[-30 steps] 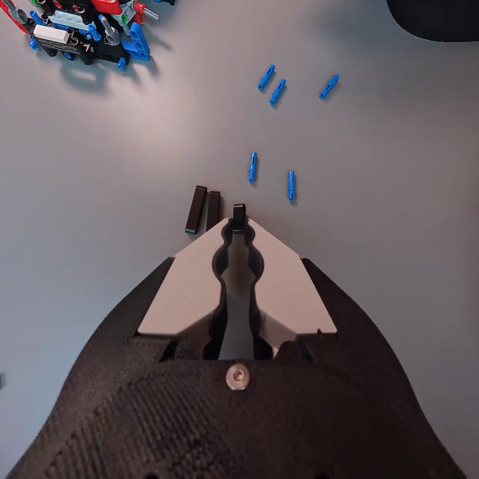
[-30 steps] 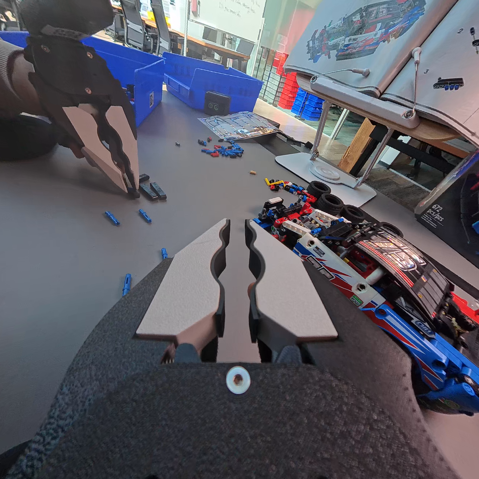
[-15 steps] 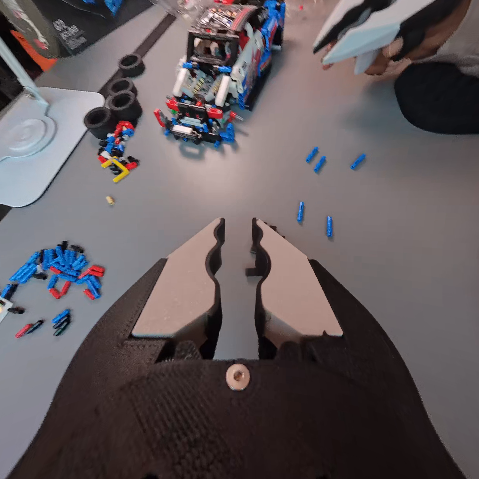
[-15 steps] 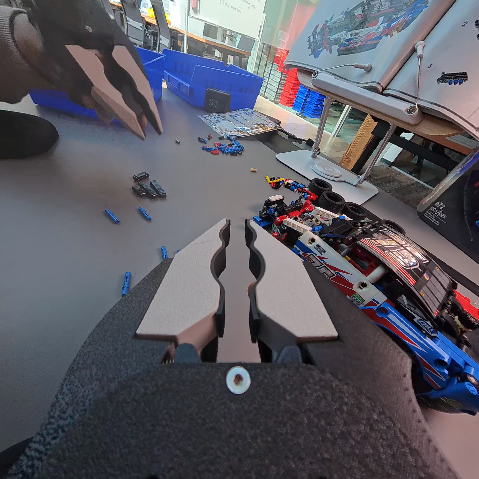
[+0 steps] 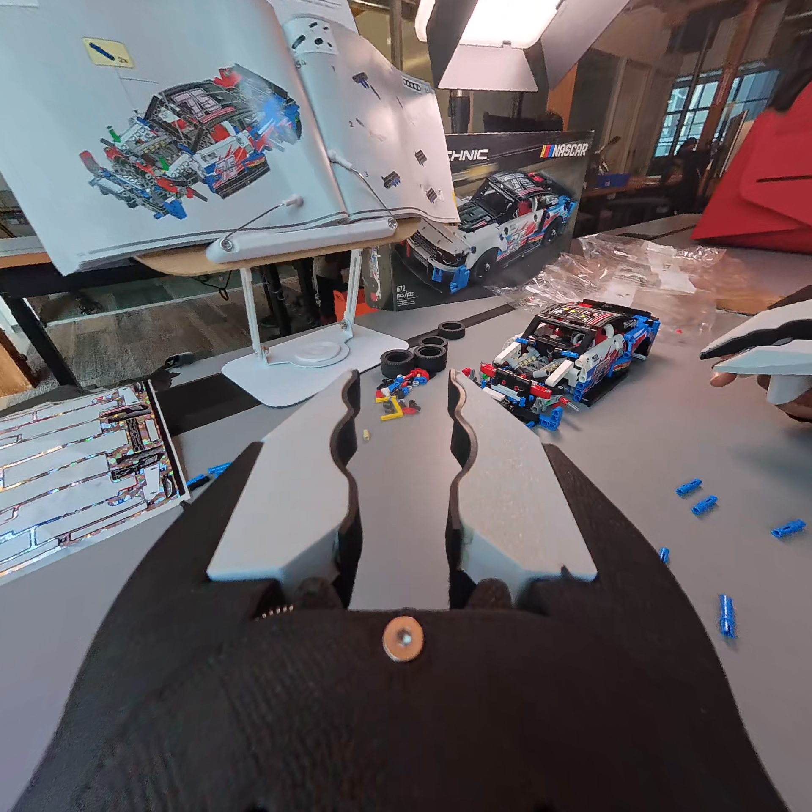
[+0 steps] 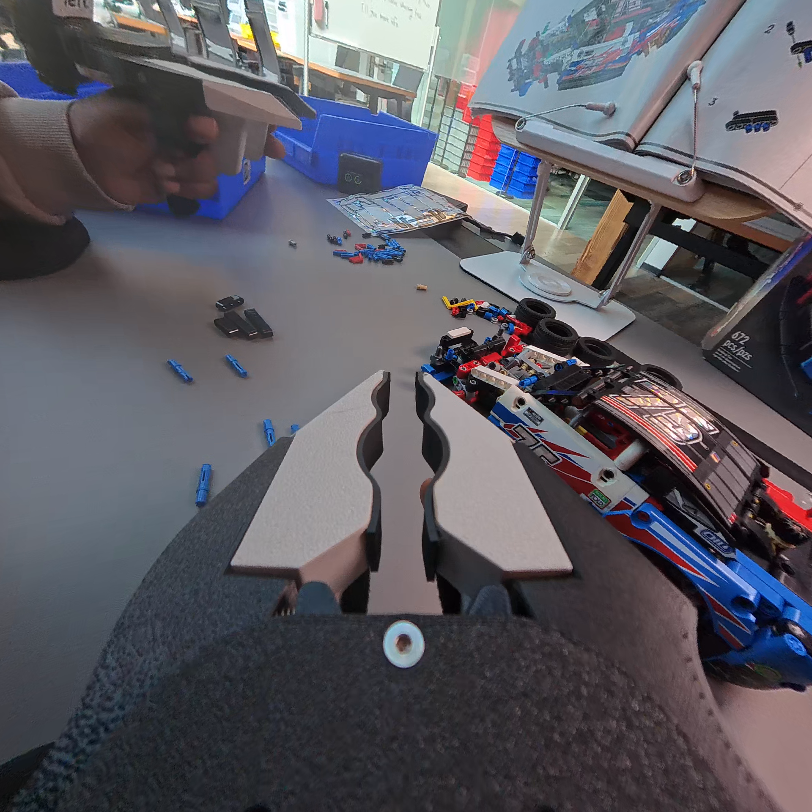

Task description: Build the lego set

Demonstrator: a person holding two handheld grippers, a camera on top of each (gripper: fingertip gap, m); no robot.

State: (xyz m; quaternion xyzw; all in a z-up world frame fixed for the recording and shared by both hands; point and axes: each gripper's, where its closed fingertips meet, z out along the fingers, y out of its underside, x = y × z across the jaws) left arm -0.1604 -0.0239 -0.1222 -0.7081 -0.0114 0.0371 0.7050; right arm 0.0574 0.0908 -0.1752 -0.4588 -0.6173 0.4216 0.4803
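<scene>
Your left gripper (image 5: 402,386) is raised and wide open, holding nothing; your right gripper (image 6: 403,380) hangs low with a narrow gap, also empty.

The car (image 6: 615,444) sits just right of the right gripper's fingers, with four tyres (image 5: 422,349) behind it. Only the right view shows the black beams (image 6: 244,323) beyond the blue pins (image 6: 236,365); only the left shows the box (image 5: 505,211), plastic wrap (image 5: 624,272) and ceiling light (image 5: 492,22). Both show the grey table (image 6: 110,417) and the manual (image 5: 175,127) on its stand (image 5: 307,364).
</scene>
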